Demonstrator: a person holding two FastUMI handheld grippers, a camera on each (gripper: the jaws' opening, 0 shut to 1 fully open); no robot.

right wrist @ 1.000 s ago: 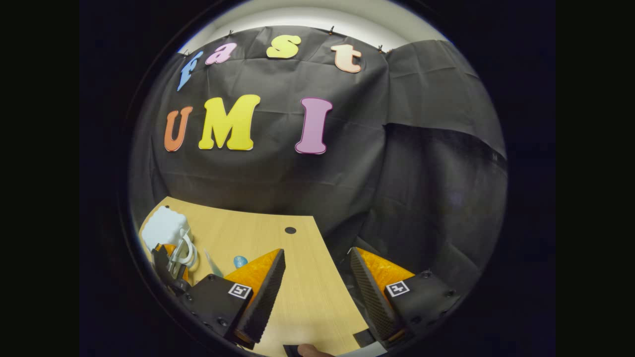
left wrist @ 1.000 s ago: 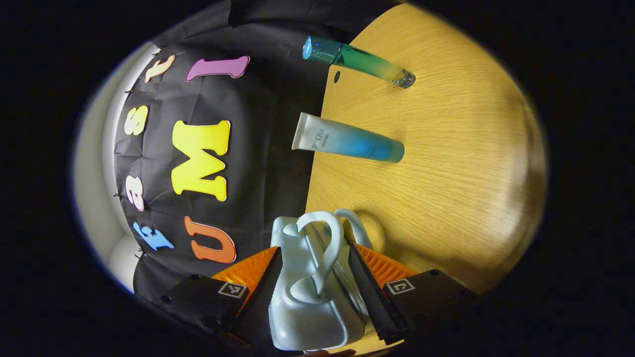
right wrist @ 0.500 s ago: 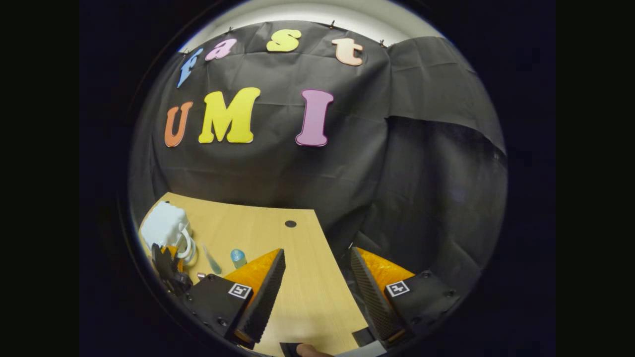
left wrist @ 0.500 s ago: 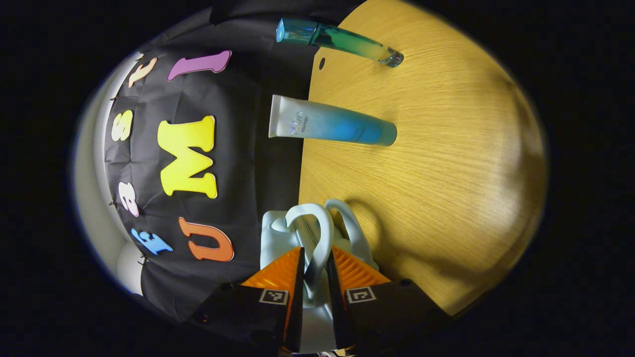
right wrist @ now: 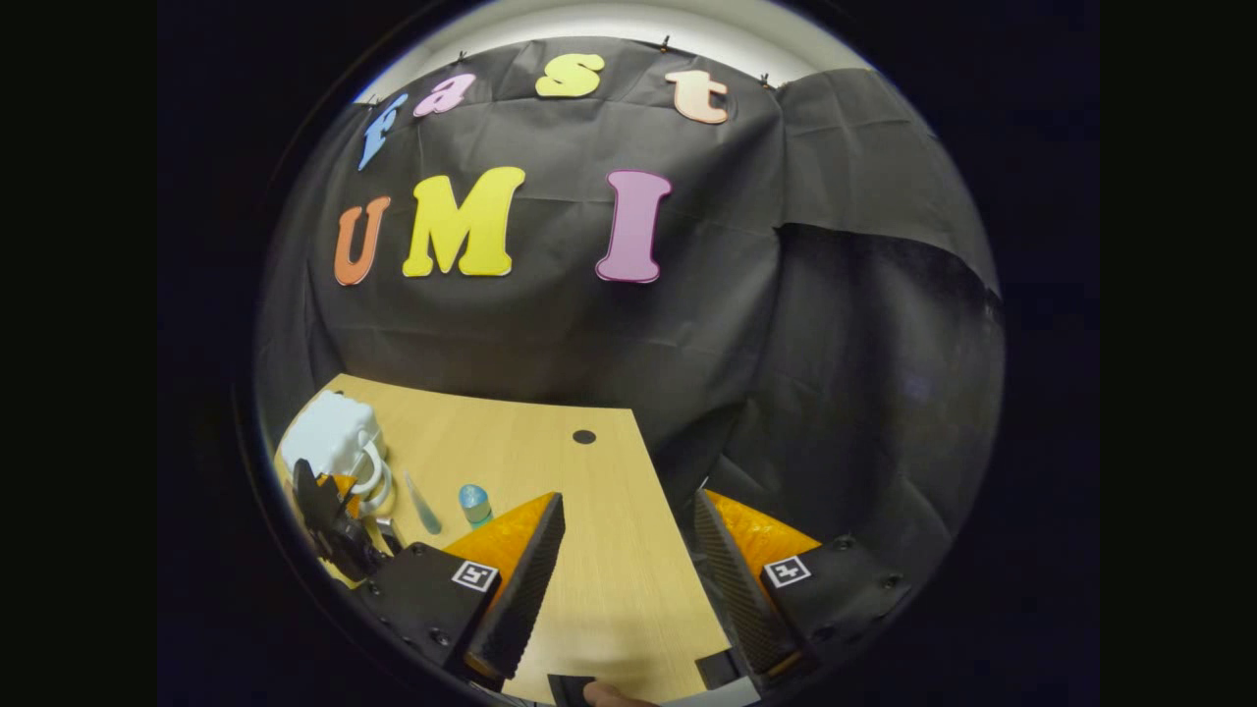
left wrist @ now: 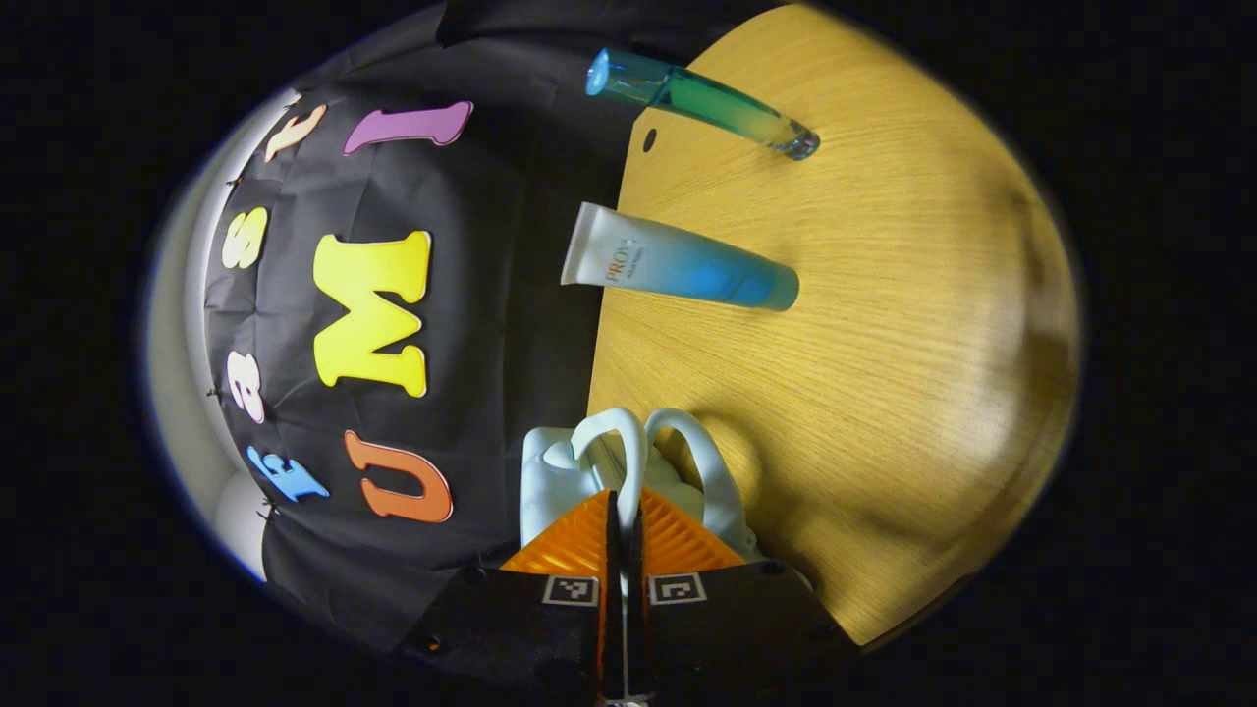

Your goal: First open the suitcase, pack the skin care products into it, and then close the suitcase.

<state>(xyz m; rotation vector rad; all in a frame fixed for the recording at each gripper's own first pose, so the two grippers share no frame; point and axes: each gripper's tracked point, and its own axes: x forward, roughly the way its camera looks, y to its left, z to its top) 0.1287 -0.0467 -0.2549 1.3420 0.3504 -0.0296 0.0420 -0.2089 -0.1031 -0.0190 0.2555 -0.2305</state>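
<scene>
Left hand-held gripper (left wrist: 621,535) pinching one pale handle (left wrist: 625,454) of the small suitcase (left wrist: 550,471) at the table's (left wrist: 884,324) edge; case looks light, hard-shelled, likely slick, so the handle is the sound hold. Beyond stand a blue tube (left wrist: 683,270) and a green bottle (left wrist: 702,101), both likely tippy. Right hand-held gripper (right wrist: 624,570) spread, empty, well apart.
</scene>
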